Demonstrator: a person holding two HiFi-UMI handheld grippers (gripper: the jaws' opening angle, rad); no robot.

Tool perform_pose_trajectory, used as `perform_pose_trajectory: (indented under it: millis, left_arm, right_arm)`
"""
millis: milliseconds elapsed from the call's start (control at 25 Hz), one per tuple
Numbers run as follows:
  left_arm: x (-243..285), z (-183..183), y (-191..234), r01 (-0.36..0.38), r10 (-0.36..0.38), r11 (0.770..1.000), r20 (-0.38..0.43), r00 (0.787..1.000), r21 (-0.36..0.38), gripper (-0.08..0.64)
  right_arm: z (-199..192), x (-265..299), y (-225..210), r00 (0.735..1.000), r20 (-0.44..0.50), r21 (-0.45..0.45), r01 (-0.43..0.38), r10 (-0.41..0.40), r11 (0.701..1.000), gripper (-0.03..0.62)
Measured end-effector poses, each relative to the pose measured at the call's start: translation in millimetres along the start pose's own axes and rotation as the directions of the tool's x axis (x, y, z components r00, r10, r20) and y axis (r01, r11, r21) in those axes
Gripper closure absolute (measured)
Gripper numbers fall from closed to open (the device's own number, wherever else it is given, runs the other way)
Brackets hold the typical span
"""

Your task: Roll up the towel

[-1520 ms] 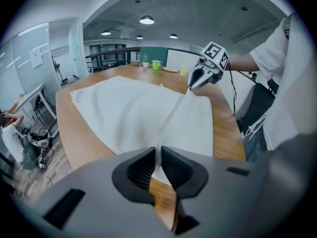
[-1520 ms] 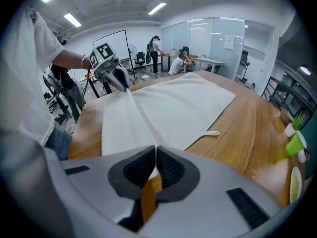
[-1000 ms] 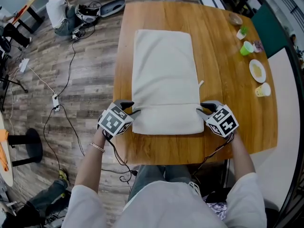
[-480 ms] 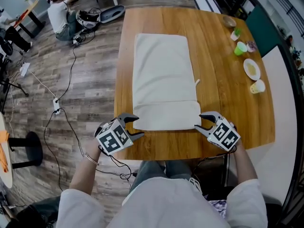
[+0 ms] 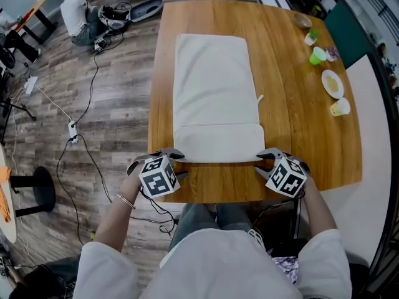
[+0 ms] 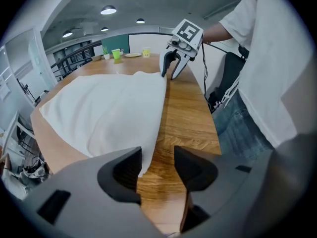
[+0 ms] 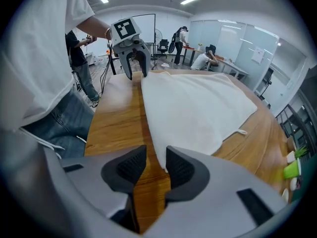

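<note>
The white rectangular cloth towel lies flat along the middle of the light brown wooden table. Its near end is folded over into a doubled band close to the table's near edge, and a small loop tag juts from its right hem. The left gripper and right gripper sit at the band's two corners, jaws apart, a towel corner between each pair. The cubes hide both hands, and the small green cup is too small to tell what it holds
</note>
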State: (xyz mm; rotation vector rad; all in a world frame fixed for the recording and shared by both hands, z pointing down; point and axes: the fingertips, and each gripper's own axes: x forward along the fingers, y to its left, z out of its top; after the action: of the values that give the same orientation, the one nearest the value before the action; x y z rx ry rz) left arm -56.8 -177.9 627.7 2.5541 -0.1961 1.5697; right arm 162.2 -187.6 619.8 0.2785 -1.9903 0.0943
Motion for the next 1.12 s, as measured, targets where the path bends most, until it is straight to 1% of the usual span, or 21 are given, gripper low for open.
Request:
perform_pose_trajectory:
  millis: [240, 360, 400, 600, 720, 920, 1120]
  left_arm:
    - [5, -7, 10, 0.003, -0.003, 1.000, -0.019, 1.000, -0.020, 0.380]
    - [8, -8, 12, 0.002, -0.003, 1.000, -0.020, 1.000, -0.025, 0.402]
    - [8, -9, 13, 0.000, -0.001, 1.000, -0.021, 1.000, -0.028, 0.412]
    - [9, -12, 21, -0.037, 0.037, 0.999, -0.023, 0.999, -0.027, 0.483]
    - [10, -13, 22, -0.061, 0.060, 0.998, -0.021, 0.998, -0.032, 0.524]
    - [3, -13, 8, -0.057, 0.058, 0.996, 0.003, 0.998, -0.061, 0.540]
    - [-7, -18, -29, -0.027, 0.028, 0.998, 0.014, 1.000, -0.063, 0.540]
  right_arm:
    - [-8, 10, -5, 0.999, -0.031, -0.020, -0.023, 0.023, 1.000, 0.495]
    - [-10, 12, -8, 0.999, -0.029, -0.016, -0.017, 0.017, 1.000, 0.529]
    - [-10, 13, -10, 0.999, -0.029, -0.013, -0.015, 0.015, 1.000, 0.544]
    - [-8, 14, -11, 0.999, -0.042, -0.007, -0.021, 0.021, 1.000, 0.565]
    - [-8, 14, -10, 0.999, -0.043, 0.012, -0.023, 0.024, 1.000, 0.575]
    - [-10, 6, 3, 0.999, -0.033, 0.049, -0.020, 0.022, 0.999, 0.580]
    - [-13, -10, 38, 0.999, -0.012, 0.088, -0.039, 0.040, 0.995, 0.580]
